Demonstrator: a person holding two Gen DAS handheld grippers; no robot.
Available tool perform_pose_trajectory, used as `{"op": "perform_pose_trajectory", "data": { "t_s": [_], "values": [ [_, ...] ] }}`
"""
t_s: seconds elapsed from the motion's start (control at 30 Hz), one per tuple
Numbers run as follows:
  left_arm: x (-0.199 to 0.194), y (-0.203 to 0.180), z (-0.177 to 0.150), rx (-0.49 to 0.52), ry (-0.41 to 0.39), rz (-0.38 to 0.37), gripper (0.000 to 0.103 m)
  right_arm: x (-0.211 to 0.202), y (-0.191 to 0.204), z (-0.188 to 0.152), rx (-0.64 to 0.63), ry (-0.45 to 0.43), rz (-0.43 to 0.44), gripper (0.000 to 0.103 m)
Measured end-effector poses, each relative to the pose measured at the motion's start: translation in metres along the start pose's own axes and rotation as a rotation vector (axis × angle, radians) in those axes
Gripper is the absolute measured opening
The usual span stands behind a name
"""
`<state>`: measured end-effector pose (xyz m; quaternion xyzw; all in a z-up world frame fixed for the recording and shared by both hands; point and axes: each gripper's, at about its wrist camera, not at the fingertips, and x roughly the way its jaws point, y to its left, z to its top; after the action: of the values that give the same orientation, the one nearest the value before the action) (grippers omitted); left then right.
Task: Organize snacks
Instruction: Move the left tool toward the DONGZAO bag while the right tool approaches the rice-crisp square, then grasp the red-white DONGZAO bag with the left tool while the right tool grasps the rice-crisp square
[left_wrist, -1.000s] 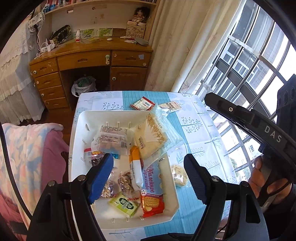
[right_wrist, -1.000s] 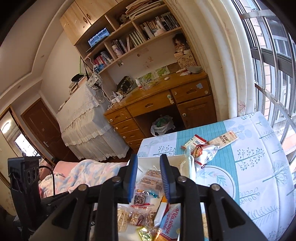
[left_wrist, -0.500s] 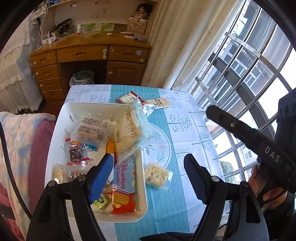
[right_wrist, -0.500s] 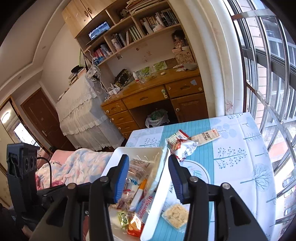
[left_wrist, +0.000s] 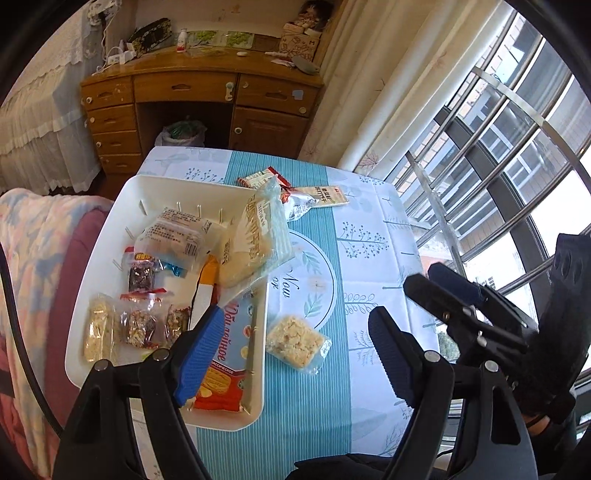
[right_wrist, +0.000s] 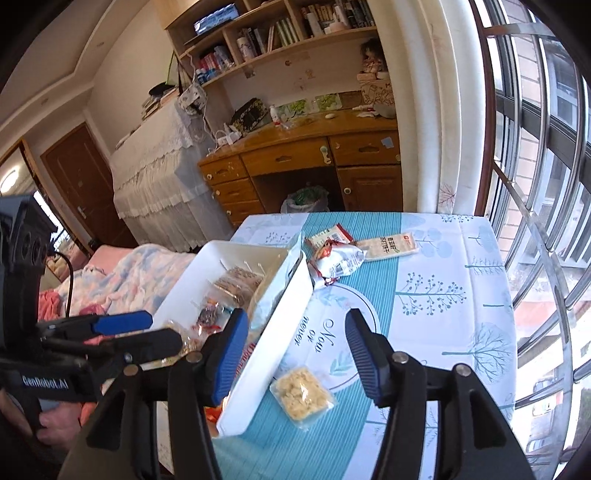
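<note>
Reaching for the loose snacks is the step I judge to be in hand: both tools hang over the near part of the counter (left_wrist: 369, 236) with nothing in them. My left tool (left_wrist: 291, 343) stands wide apart and released, one pad over the tray's near corner, the other over the cloth. My right tool (right_wrist: 295, 350) is released too; its jaws have just been opening, and nothing sits between them.

The crumbly snack bar (right_wrist: 303, 395), a pale, knobbly square in clear crinkled film, lies flat on the blue striped cloth just beside the white tray (left_wrist: 122, 206), on its right. It sits below the gap of the right tool, so I think that tool should descend, straddle the bar and close gently; the film looks slippery and the bar brittle.

At the far end of the counter three more lie outside the tray: a puffy silver-and-red pouch (right_wrist: 338, 260), a flat red-and-white packet (right_wrist: 328, 234) and a long flat cream bar (right_wrist: 391, 245), overlapping in a cluster. The tray is rigid plastic with small pegs, already crowded with soft bags, a big clear cracker bag (left_wrist: 255, 236) leaning over its right rim.
</note>
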<state>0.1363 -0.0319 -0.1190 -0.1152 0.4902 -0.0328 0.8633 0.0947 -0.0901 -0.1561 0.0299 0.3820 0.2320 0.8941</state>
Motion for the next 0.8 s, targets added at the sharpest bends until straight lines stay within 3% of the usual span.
{"op": "perform_pose_trajectory", "data": {
  "t_s": [0.47, 0.8],
  "values": [
    [0.02, -0.01, 0.008, -0.035, 0.09, 0.049, 0.079, 0.018, -0.006, -0.043, -0.136, 0.114, 0.003, 0.065],
    [0.04, -0.033, 0.056, 0.089, 0.154, 0.103, 0.079, 0.036, -0.013, -0.066, -0.209, 0.181, 0.012, 0.07]
  ]
}}
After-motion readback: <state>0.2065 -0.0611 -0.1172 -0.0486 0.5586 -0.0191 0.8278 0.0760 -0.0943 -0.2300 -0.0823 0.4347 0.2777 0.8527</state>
